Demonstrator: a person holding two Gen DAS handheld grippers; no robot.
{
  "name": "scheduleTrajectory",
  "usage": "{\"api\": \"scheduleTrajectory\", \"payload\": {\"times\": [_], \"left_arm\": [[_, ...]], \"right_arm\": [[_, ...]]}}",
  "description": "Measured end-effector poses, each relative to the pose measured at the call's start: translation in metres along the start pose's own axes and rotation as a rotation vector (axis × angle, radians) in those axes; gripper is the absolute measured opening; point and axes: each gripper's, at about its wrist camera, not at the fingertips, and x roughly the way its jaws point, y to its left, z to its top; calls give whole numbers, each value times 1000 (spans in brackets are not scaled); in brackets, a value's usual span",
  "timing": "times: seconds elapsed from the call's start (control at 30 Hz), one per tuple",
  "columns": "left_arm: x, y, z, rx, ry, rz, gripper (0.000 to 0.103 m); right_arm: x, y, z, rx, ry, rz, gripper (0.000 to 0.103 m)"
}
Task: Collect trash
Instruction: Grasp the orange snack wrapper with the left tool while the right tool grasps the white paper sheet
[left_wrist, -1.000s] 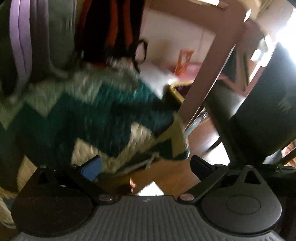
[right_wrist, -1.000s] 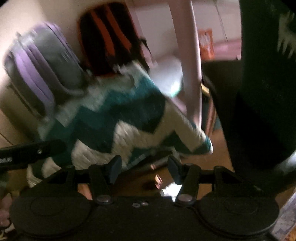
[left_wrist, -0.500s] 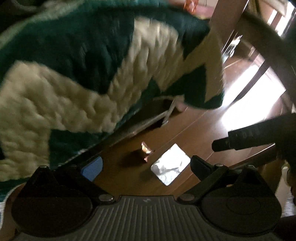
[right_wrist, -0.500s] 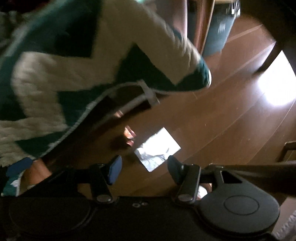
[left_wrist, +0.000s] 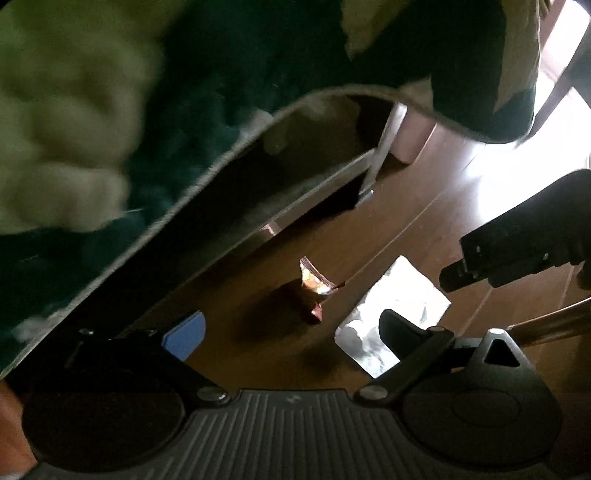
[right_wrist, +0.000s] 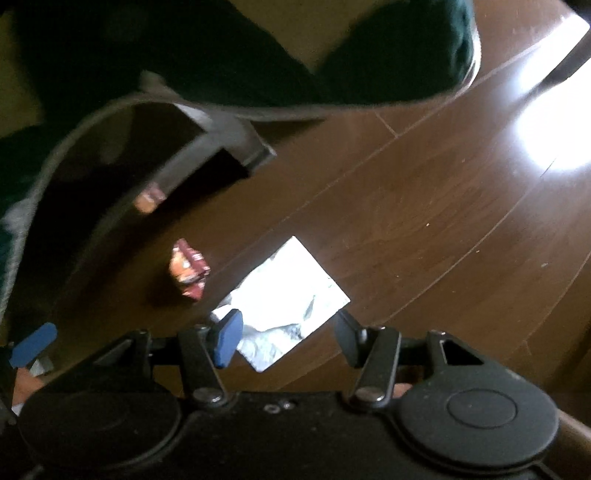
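The right gripper (right_wrist: 286, 338) points down at the wooden floor (right_wrist: 424, 206) with fingers wide and empty so they straddle the flat silver foil wrapper (right_wrist: 284, 299), while the left gripper (left_wrist: 290, 332), equally wide, frames the crumpled red wrapper (left_wrist: 314, 286).

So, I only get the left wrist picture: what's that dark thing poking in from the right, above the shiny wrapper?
Observer: That's the right gripper. Its own camera shows its jaws wide open and empty.
Operator: What is it aimed at?
Observer: The silver foil wrapper, which sits framed between its two fingers.
Operator: And the little red one?
Observer: From that camera the crumpled red wrapper lies outside the fingers, to their left.
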Motion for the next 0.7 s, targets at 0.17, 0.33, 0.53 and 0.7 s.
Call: {"api": "scheduleTrajectory", "payload": {"times": [0.17,0.33,0.53,0.7], "left_arm": [[36,-8,7,48,21,11,93],[67,-19,15,109,37,6,89],[90,-37,14,224,31,23,87],[108,-51,6,358,59,18,68]], "right_arm": [[37,-9,11,53,24,13,54],[62,-13,20,105,13,39,54],[84,-6,24,83,-3,-26,54],[93,6,20,47,-21,-67,55]]}}
